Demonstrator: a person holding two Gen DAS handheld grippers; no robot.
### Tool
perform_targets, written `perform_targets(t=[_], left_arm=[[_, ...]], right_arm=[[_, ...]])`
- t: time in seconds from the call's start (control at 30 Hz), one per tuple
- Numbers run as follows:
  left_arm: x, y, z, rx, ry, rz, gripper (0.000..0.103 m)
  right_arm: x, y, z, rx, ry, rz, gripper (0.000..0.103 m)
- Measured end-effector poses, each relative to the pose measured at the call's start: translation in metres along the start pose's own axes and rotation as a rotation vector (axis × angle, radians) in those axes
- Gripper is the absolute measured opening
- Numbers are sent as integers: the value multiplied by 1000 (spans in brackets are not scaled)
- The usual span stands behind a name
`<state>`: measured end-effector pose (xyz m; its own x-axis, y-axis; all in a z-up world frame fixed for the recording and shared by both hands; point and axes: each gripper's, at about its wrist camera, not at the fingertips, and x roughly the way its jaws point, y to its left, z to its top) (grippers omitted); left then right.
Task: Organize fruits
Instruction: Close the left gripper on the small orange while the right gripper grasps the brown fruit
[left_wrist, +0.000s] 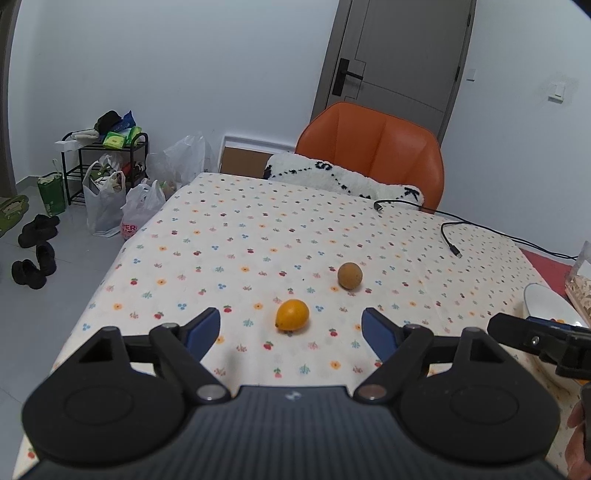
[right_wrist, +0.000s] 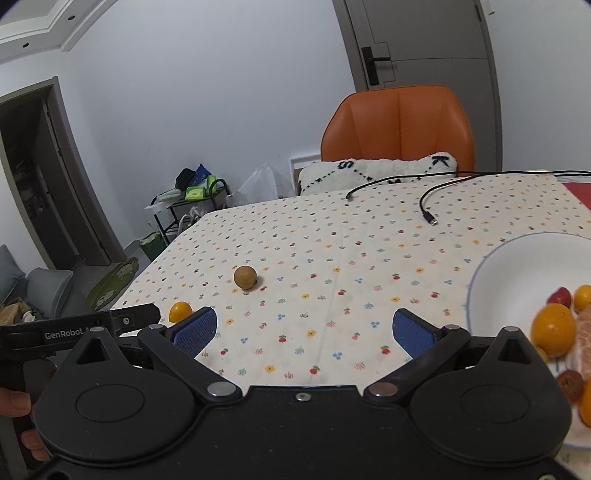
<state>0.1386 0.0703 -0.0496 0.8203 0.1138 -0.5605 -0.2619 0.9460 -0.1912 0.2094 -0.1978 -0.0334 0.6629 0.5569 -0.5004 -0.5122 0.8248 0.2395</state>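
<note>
A small orange kumquat (left_wrist: 292, 315) lies on the flowered tablecloth (left_wrist: 258, 236), just ahead of my left gripper (left_wrist: 291, 326), whose jaws stand open on either side of it without touching. Farther off sits a round brown fruit (left_wrist: 349, 275). In the right wrist view the kumquat (right_wrist: 180, 311) and the brown fruit (right_wrist: 245, 277) lie to the left. My right gripper (right_wrist: 305, 330) is open over bare cloth, nothing between its pads. A white plate (right_wrist: 517, 266) at right holds several fruits, among them an orange one (right_wrist: 554, 328).
An orange chair (left_wrist: 373, 147) with a white cushion (left_wrist: 340, 177) stands at the table's far edge. Two black cables (left_wrist: 450, 240) trail across the far right of the cloth. Bags, a shelf and shoes (left_wrist: 33, 251) fill the floor at left. A grey door (left_wrist: 399, 55) is behind.
</note>
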Motion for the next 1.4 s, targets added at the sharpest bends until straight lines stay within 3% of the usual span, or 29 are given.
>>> perform_targets(t=[0.57,0.67,0.8,1.4], left_arm=[[43,-2,6,-16,77,11,56],[52,-2,4,-13,91,10,46],[55,1,6,-13,83,20,23],[47,45,23,-70,54,79,23]], right_arm=[[40,4,18,-19,57,60,103],[47,5,17,-11,66,65,103],[56,10,16,-20,78,69,101],[116,45,23,-50,133,99,62]])
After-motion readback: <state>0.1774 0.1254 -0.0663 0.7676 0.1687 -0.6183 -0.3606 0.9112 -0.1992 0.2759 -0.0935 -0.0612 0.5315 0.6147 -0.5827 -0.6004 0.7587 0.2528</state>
